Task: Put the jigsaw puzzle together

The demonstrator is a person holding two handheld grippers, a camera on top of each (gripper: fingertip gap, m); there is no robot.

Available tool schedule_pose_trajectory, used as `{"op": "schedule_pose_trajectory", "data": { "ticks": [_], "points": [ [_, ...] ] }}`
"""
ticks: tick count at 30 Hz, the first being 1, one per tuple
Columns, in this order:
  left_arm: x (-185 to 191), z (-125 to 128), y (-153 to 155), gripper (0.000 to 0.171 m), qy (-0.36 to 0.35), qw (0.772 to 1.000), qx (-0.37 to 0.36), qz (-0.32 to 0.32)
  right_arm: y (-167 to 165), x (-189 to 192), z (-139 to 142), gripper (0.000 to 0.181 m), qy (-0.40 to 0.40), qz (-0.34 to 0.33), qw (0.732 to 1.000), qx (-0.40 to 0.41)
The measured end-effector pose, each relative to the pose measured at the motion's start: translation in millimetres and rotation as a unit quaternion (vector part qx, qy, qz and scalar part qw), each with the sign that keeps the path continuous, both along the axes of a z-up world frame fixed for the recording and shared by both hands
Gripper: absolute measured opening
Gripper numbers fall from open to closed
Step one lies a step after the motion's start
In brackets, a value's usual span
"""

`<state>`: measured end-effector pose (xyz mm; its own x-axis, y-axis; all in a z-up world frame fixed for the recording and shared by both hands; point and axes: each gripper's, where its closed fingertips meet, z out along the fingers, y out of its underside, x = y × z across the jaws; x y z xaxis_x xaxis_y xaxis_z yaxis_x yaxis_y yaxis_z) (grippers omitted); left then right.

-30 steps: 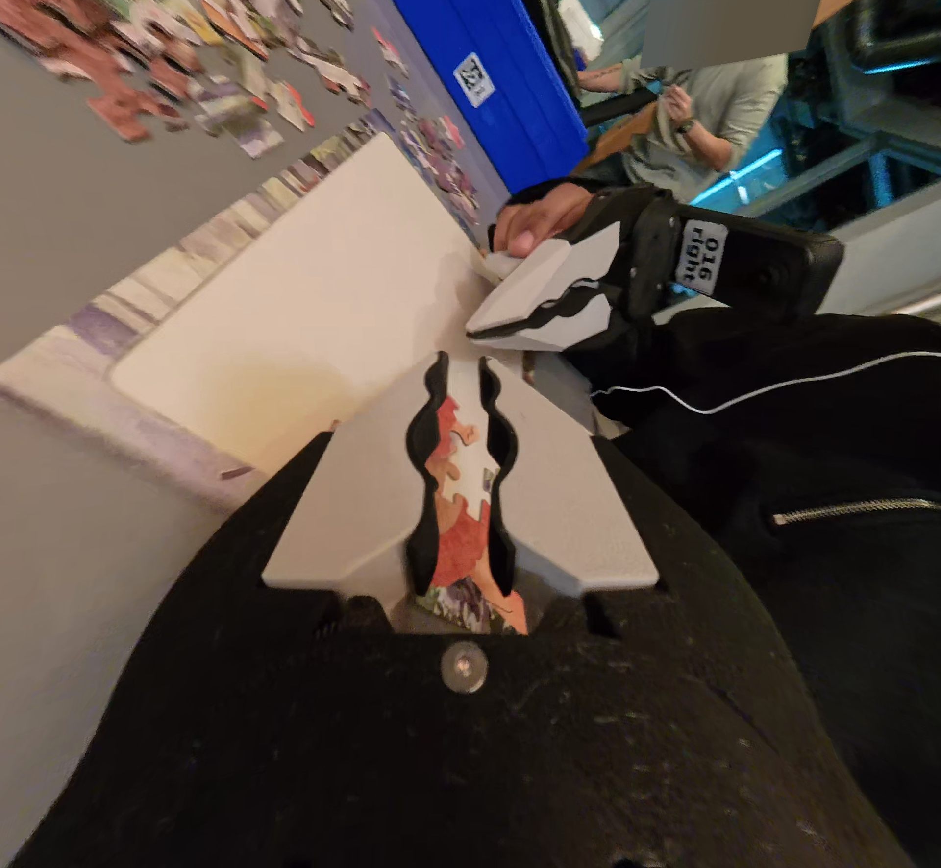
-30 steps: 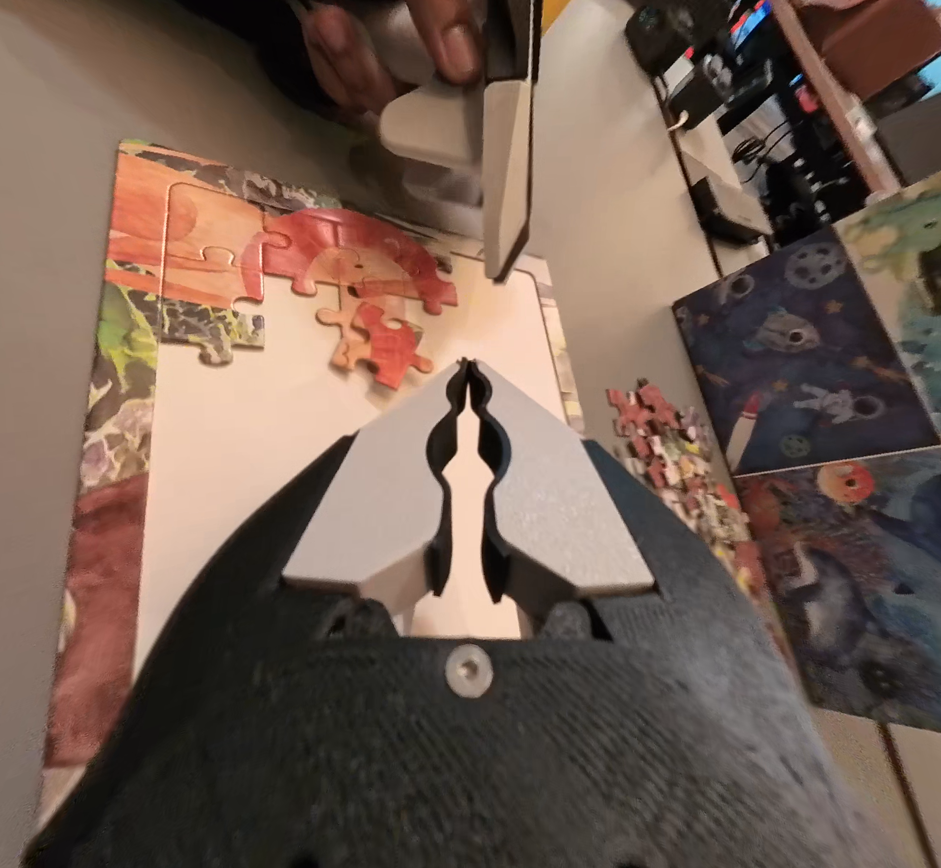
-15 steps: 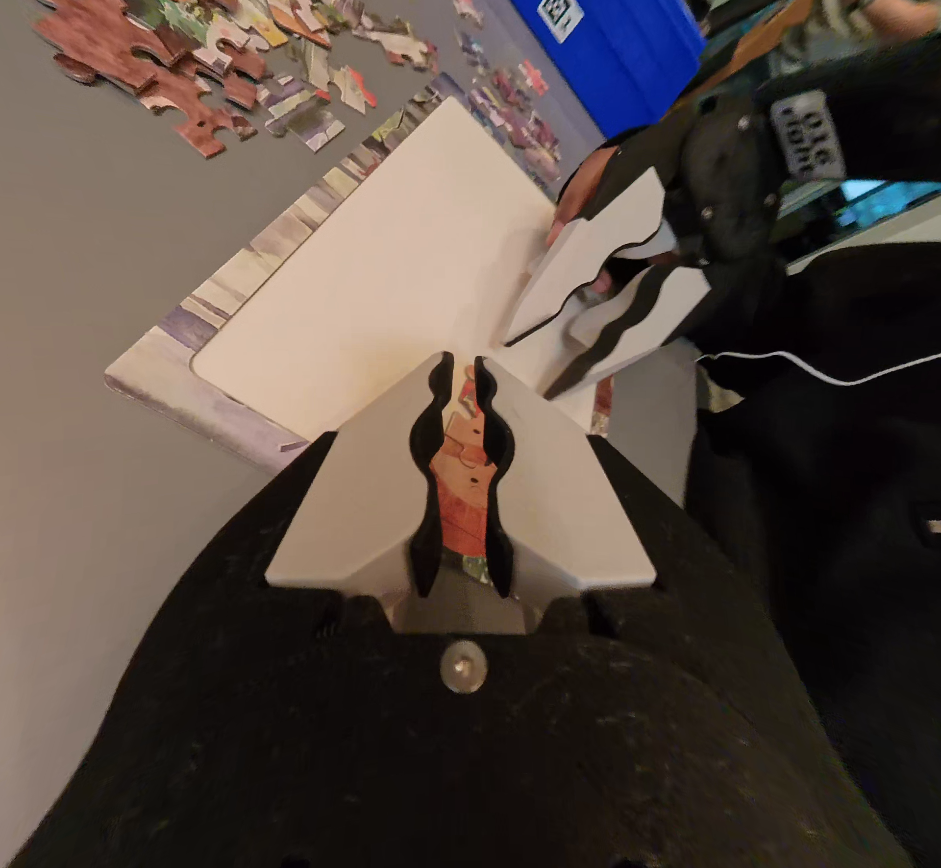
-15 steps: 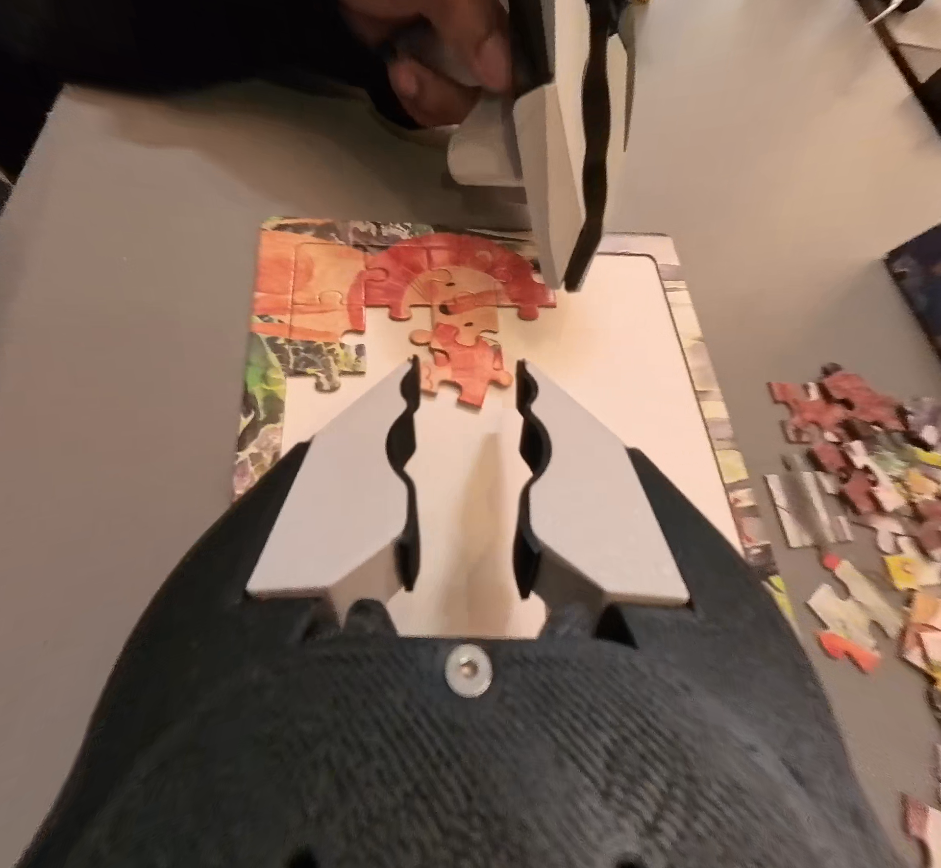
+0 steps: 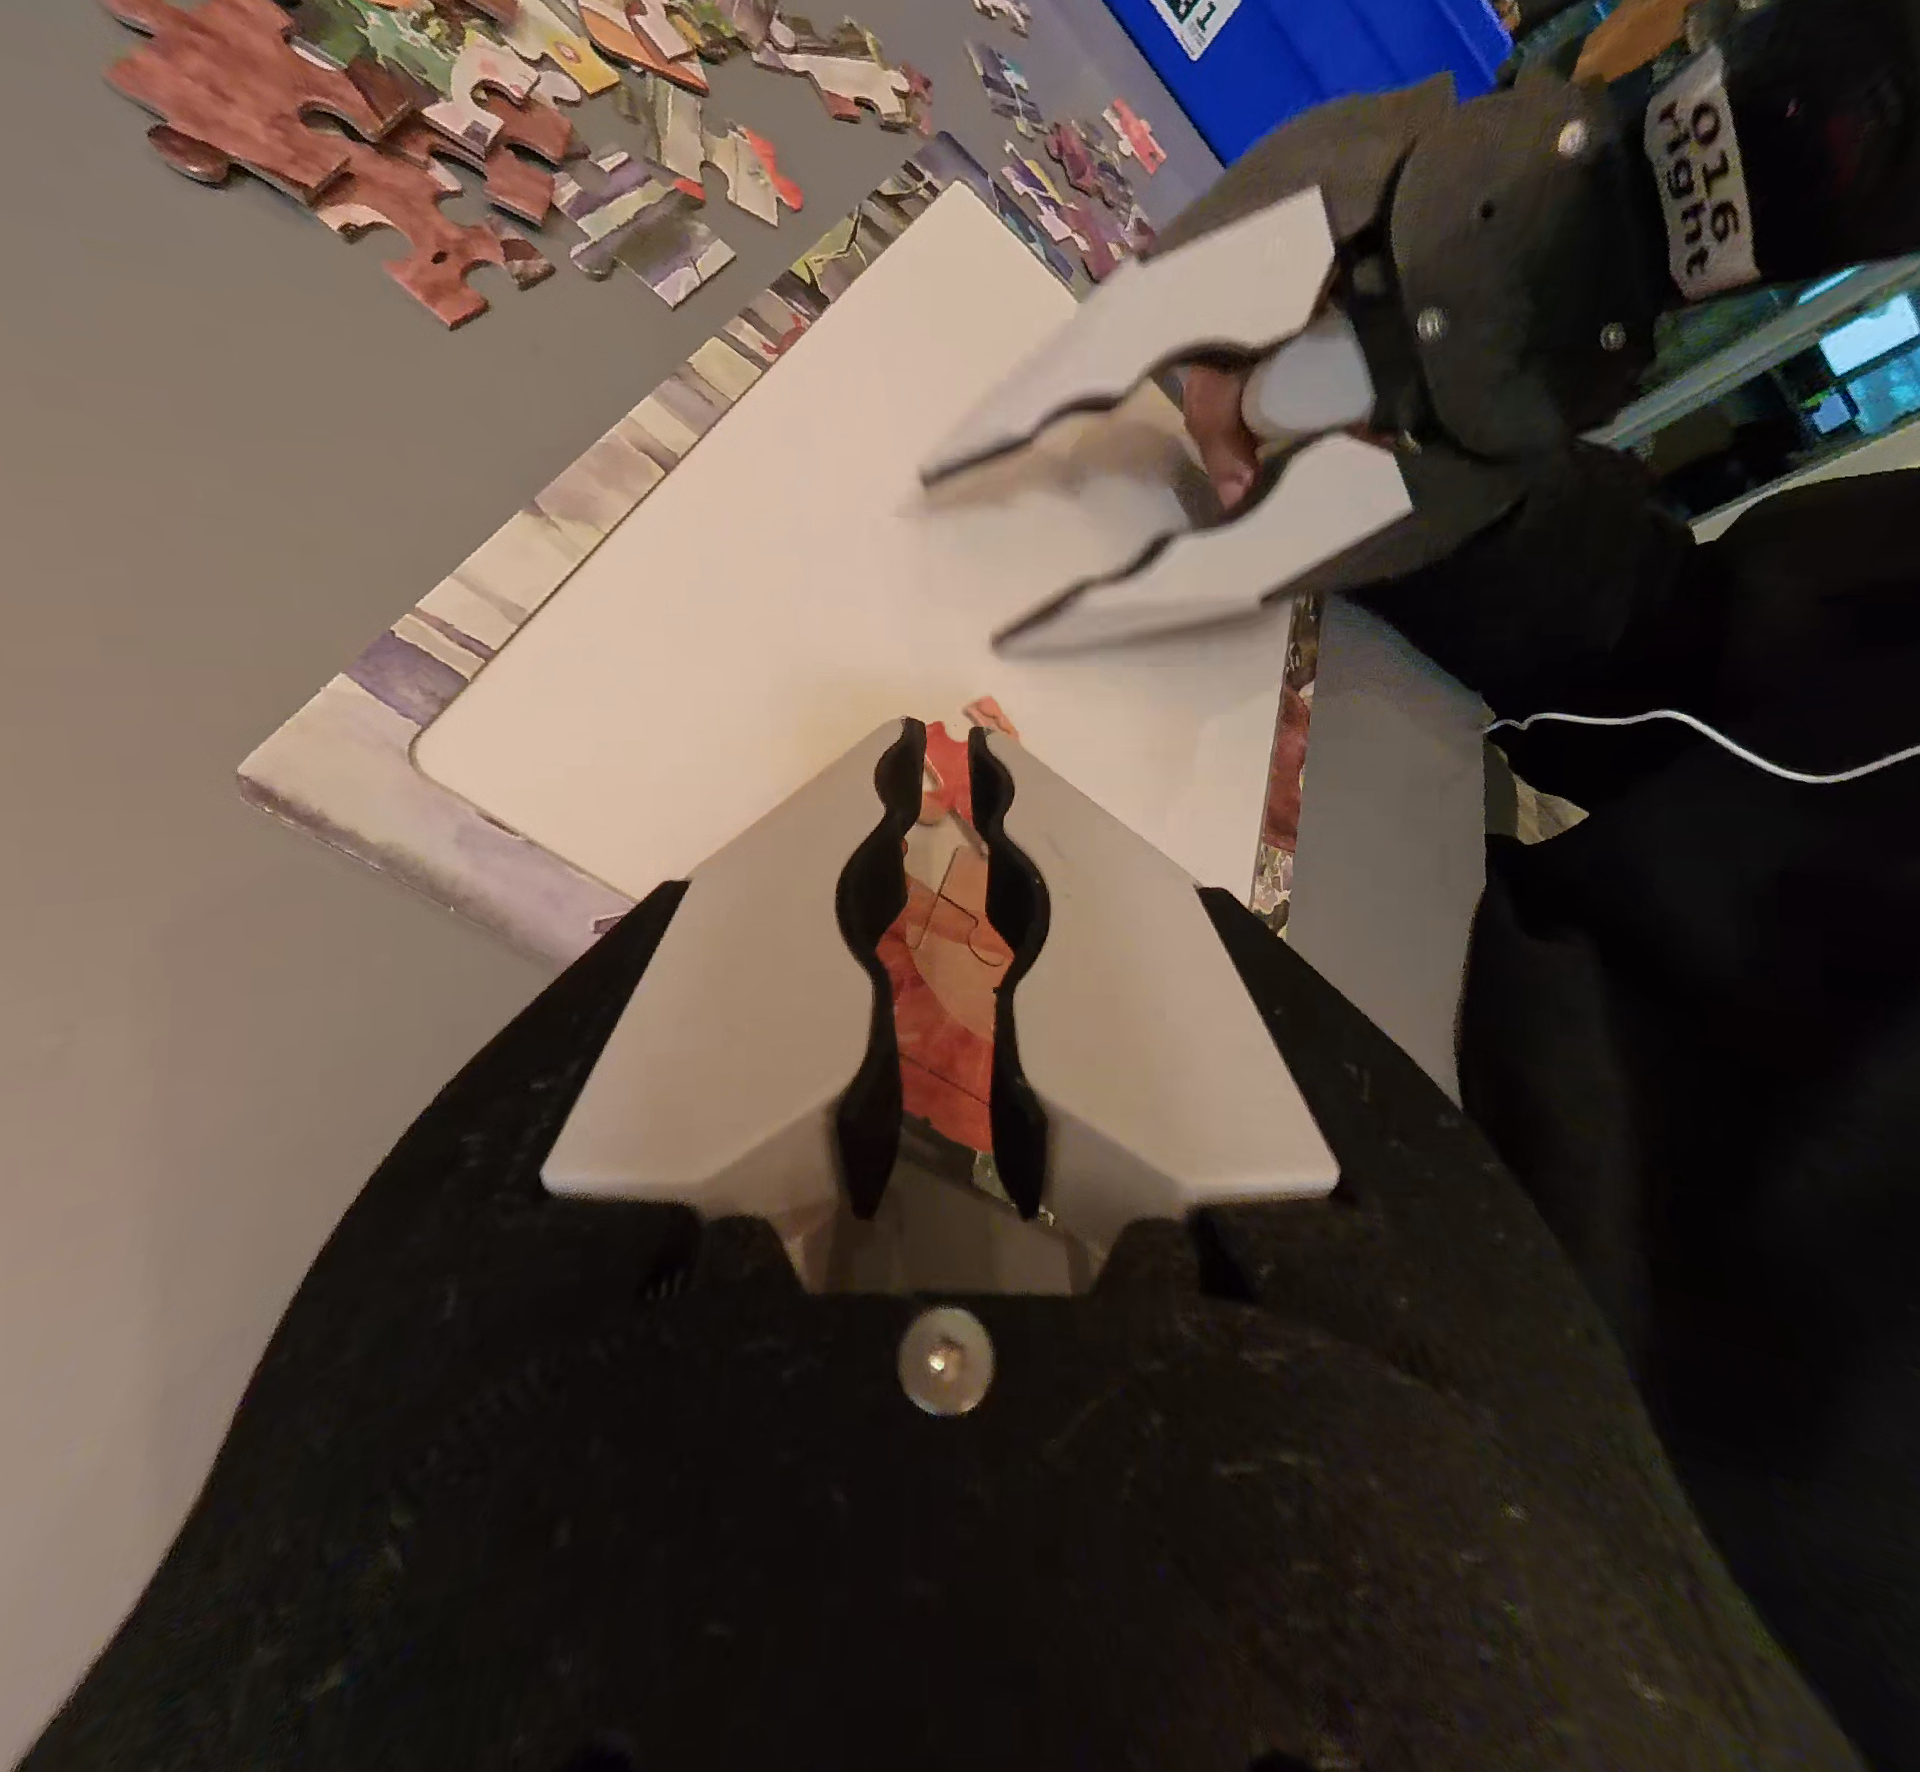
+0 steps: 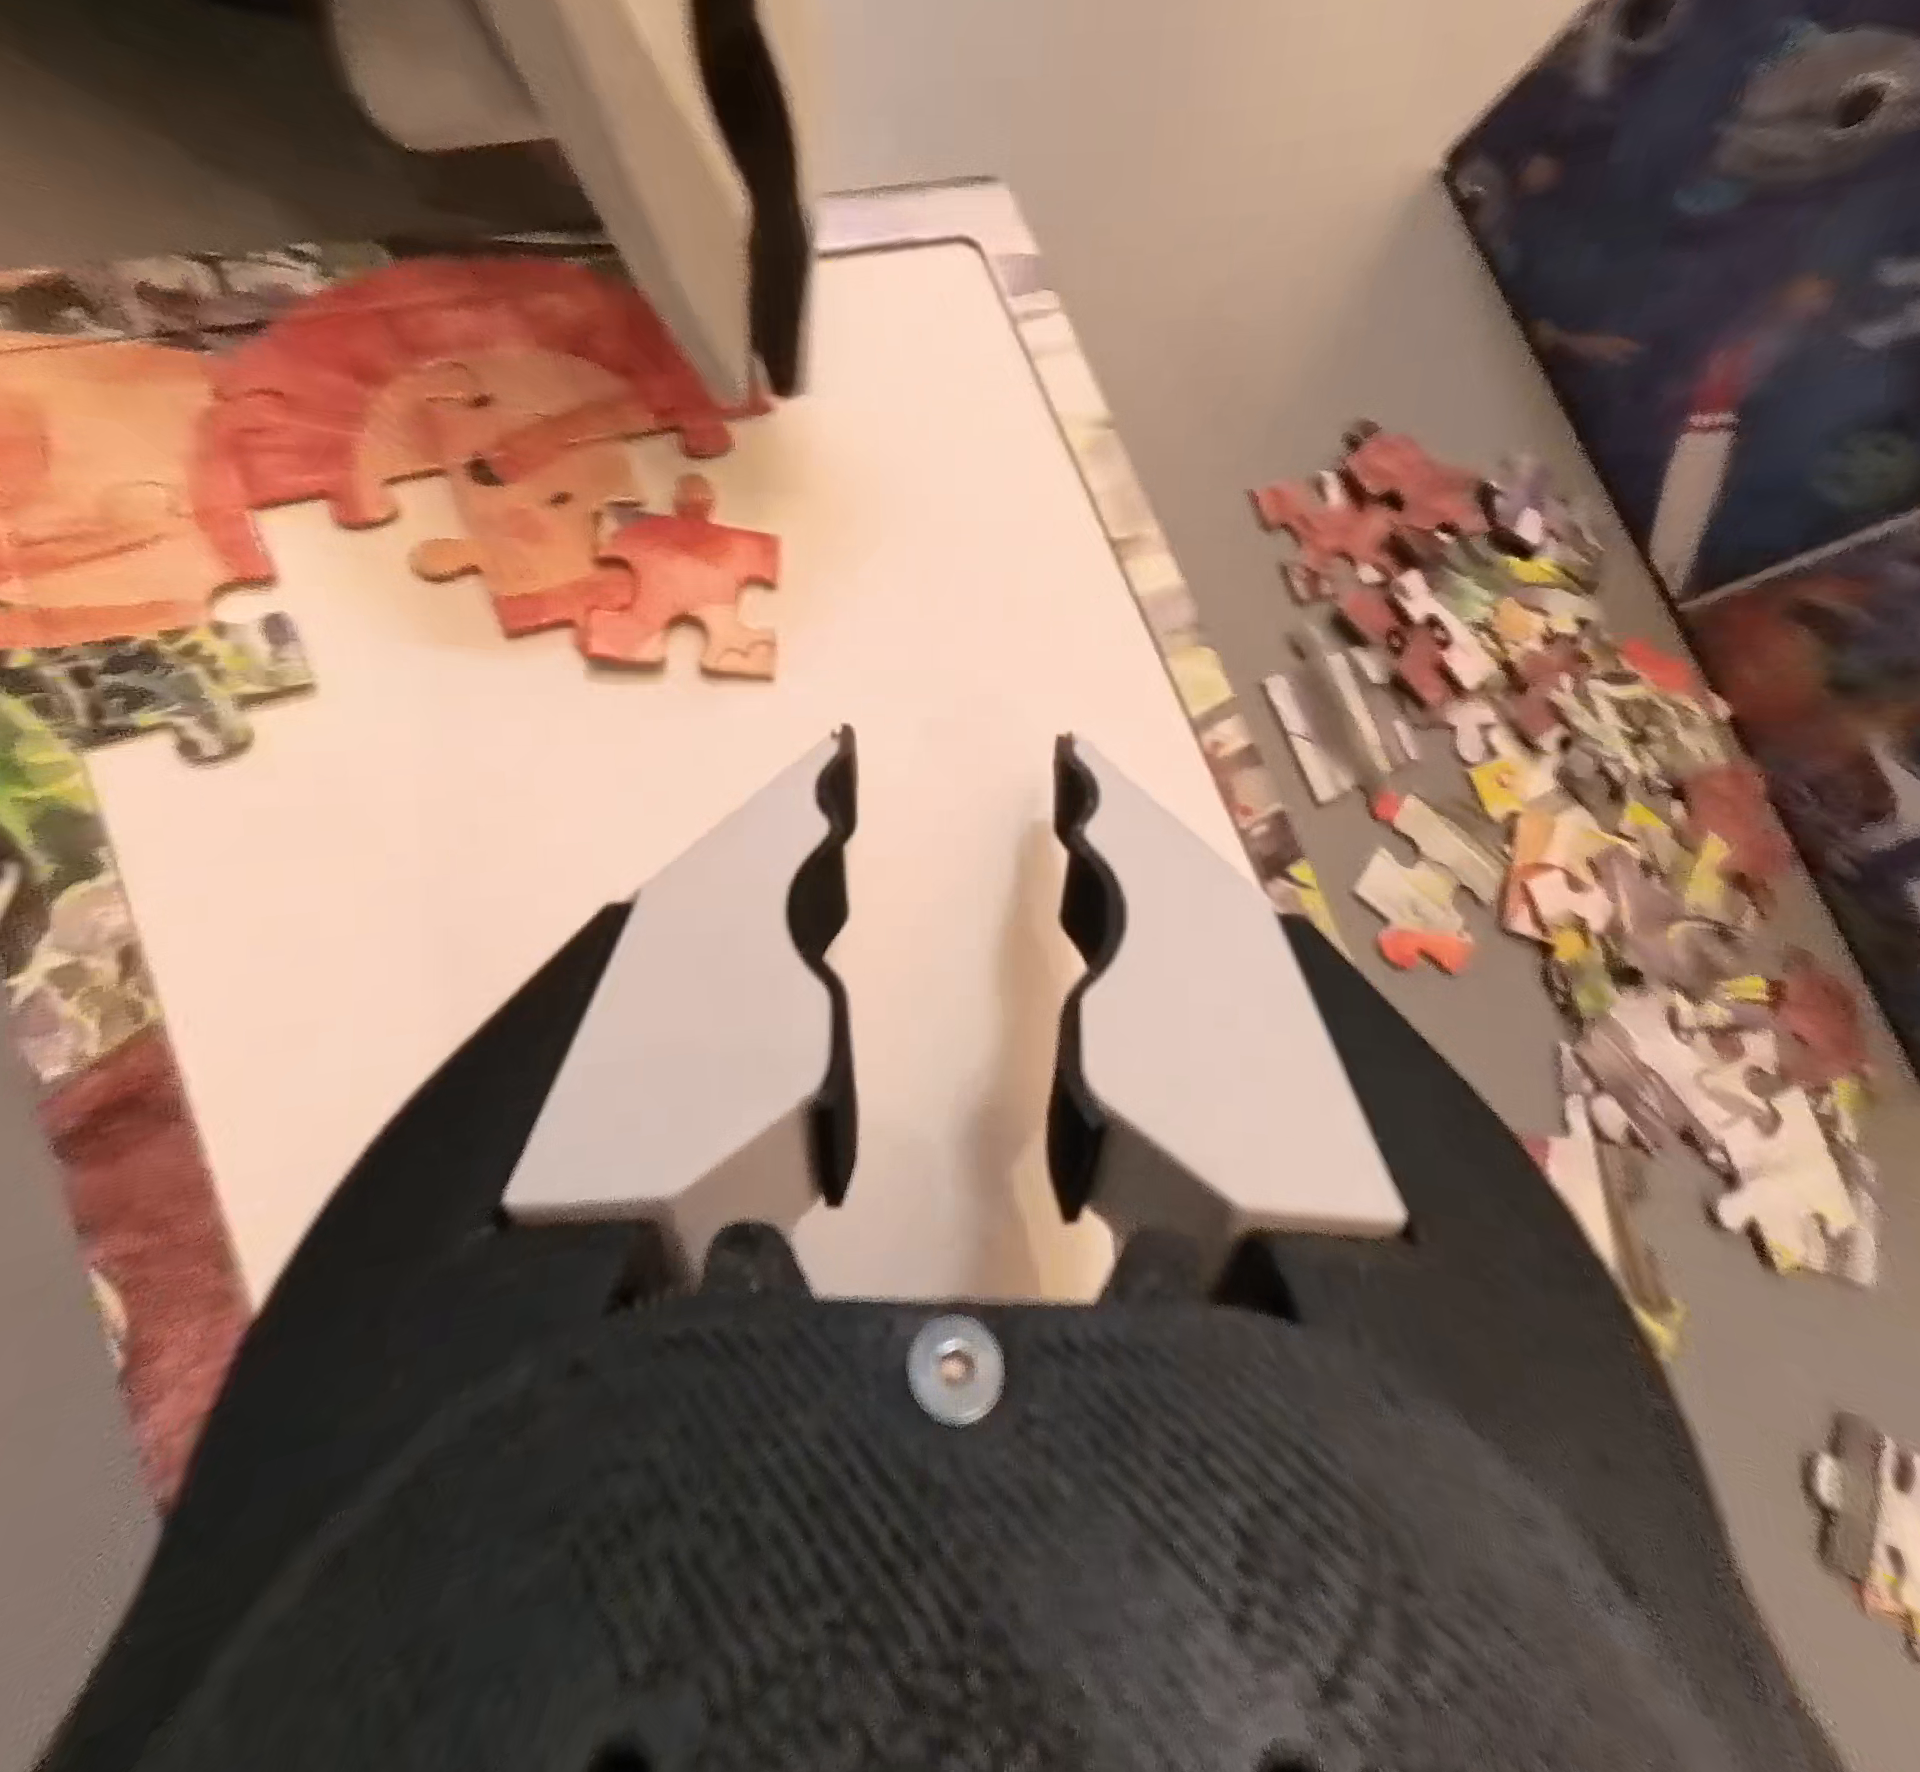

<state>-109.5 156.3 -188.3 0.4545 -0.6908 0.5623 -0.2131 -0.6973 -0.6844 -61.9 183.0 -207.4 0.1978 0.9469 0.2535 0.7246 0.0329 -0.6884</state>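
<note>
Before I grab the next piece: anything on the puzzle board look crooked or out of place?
Yes. The red piece at the lower edge of the assembled orange cluster sits turned at an angle to its neighbours, apparently not fully seated. It lies on the bare puzzle board. The loose pieces lie heaped on the table, not spilled onto the board.

A grey bench (image 5: 208,496) carries a puzzle tray (image 5: 727,579) with a pale bare middle, lying flat at centre frame in the left wrist view. Loose puzzle pieces (image 5: 436,39) lie scattered on the bench at upper left. In the right wrist view, picture boards (image 6: 1714,195) lie at upper right, beside the pieces.
</note>
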Motion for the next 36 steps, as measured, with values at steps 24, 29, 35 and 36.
{"op": "schedule_pose_trajectory", "data": {
  "ticks": [24, 29, 35, 36],
  "points": [
    [-16, -4, 12, 0.005, 0.05, 0.998, 0.029, 0.038, -23, -25, 6, 0.046, 0.07, 0.002, 0.993, -0.092],
    [-3, -7, 2, 0.01, 0.043, 0.999, 0.022, 0.004, -28, -28, -2, 0.048, 0.042, 0.003, 0.995, -0.085],
    [5, -18, -6, 0.015, 0.073, 0.997, 0.023, -0.023, -1, -12, -3, 0.038, 0.029, -0.052, 0.997, -0.054],
    [6, -18, -7, 0.015, 0.076, 0.996, 0.026, -0.027, 6, -8, -3, 0.037, 0.028, -0.064, 0.997, -0.043]
  ]
}}
